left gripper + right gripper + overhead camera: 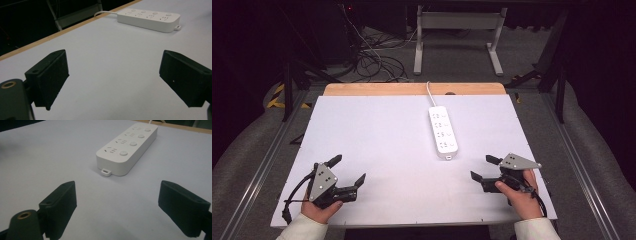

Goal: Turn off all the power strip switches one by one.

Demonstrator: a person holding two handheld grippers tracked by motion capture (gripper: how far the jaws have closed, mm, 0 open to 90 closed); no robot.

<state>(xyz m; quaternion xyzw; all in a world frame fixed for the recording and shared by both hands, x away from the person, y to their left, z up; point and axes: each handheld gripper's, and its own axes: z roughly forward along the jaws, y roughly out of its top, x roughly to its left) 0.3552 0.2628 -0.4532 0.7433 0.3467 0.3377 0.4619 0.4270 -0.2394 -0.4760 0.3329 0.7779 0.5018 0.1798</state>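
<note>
Start stage: left gripper (348, 170) and right gripper (485, 167), jaws wide, empty, rest near; power strip (443, 130) untouched, far-centre.

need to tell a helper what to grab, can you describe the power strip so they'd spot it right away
Start at the white table with a wooden strip along its far edge. Right of centre, toward that edge, lies a white power strip, lengthwise away from the person, its white cord running off the far side. It has four sockets in a row, each with a round button, and is nearer the right gripper than the left gripper.
</note>
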